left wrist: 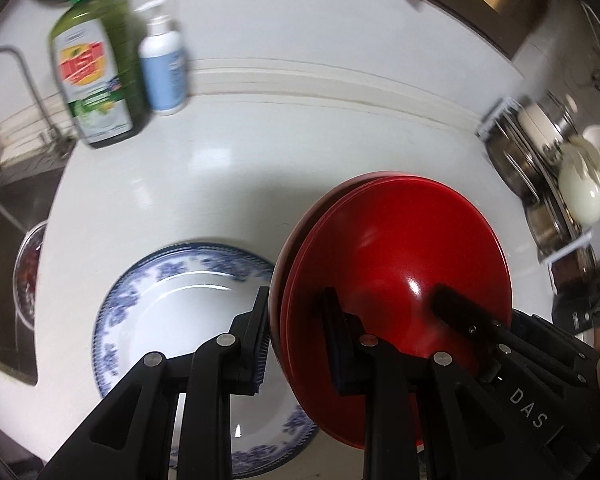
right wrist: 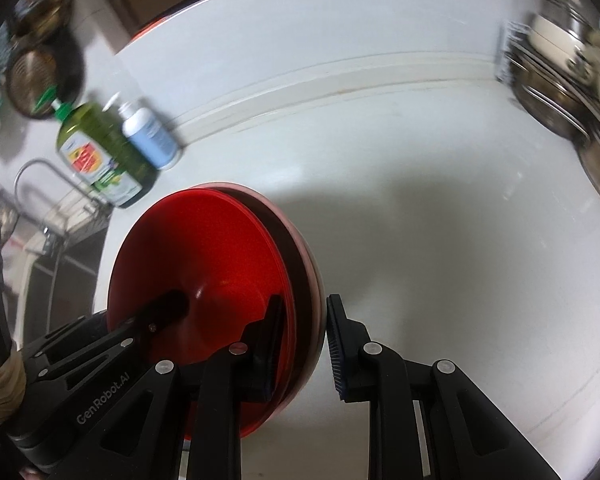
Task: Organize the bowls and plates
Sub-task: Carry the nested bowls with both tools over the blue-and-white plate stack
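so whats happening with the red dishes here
A person is working two handheld grippers on a stack of red dishes tilted on edge above the white counter. The left gripper and the right gripper each clamp the stack's rim from opposite sides. A blue-patterned plate lies flat on the counter beside it. Soap bottles stand near the sink.

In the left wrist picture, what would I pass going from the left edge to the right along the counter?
Sink → green soap bottle → white pump bottle → blue-patterned plate → red bowls → dish rack.
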Demonstrator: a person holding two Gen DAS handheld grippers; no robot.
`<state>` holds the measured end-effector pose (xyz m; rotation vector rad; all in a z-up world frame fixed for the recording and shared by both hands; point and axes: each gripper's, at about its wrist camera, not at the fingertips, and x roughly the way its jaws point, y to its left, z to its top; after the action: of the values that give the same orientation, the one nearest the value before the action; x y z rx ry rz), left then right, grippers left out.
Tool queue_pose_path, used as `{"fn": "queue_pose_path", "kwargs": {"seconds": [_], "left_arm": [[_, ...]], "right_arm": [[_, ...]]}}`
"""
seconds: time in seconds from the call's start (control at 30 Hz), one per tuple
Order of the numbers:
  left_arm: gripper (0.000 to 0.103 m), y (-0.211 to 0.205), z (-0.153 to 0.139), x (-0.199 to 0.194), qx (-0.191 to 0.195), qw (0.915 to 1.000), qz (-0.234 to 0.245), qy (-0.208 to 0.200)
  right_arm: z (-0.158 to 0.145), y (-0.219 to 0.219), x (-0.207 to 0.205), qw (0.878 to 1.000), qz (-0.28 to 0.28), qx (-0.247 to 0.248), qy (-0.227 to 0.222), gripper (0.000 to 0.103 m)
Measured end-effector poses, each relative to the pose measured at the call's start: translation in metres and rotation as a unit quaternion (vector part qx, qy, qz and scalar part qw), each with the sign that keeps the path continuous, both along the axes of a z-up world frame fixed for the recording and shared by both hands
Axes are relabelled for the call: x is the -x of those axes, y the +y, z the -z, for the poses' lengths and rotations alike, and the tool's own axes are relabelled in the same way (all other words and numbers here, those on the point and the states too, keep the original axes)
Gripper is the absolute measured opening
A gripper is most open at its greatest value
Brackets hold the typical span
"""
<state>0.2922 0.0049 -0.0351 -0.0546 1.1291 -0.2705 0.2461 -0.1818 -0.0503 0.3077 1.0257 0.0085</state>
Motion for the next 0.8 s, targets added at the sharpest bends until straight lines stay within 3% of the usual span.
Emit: {"fn": "queue_pose_path", "kwargs": {"seconds": [0.43,0.8], "left_arm": [[0.025,0.065,0.008,0.012,-0.003,0.9964,-0.083,0.017],[0.025,0.091,0.028,0.018,-0.015,0.9924,-0.112,0.049]], "right_arm": [[0.003,0.067,-0.013,0.996,-0.093,0.005,0.010,0.023],[0.027,0.101,-0.017,0.989,-0.140,-0.001,0.047,0.023]]}}
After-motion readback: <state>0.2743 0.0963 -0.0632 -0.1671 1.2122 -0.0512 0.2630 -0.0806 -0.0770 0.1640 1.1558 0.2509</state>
